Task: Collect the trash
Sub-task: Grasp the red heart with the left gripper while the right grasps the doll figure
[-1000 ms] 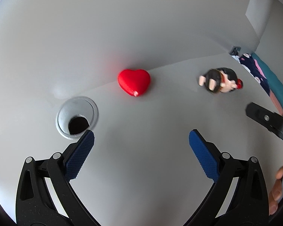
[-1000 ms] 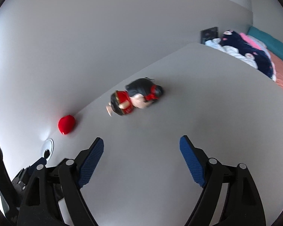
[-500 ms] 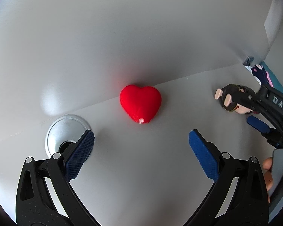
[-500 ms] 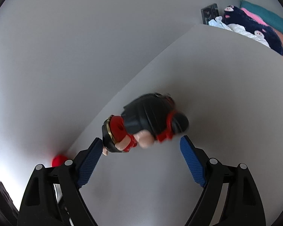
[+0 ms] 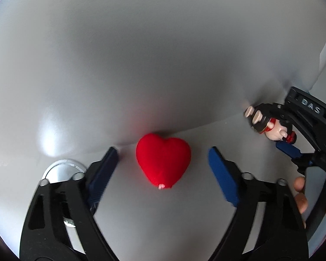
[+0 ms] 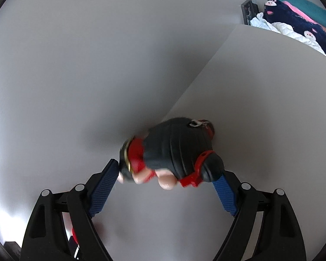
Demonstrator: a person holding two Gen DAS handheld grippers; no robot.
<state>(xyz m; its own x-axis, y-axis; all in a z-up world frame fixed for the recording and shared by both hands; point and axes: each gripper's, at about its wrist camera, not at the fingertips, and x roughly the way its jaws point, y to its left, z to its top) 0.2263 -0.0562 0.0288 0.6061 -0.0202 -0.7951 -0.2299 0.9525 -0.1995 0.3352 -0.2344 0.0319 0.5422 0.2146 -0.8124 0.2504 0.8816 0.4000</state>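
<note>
A red plush heart (image 5: 163, 162) lies on the grey table by the wall. My left gripper (image 5: 163, 165) is open, its blue pads on either side of the heart, not touching it. A small doll in black and red (image 6: 171, 154) lies on the table near the wall. My right gripper (image 6: 169, 174) is open around the doll, with the pads (image 6: 102, 187) at both its ends. The doll (image 5: 269, 124) and the right gripper (image 5: 293, 134) also show at the right of the left wrist view.
A round metal cable grommet (image 5: 60, 169) is set in the table just left of the left gripper. Bedding and dark patterned cloth (image 6: 293, 28) lie beyond the table's far right edge. The wall stands close behind both objects.
Both grippers have moved forward. The left now brackets the heart and the right now brackets the doll. Both stay open.
</note>
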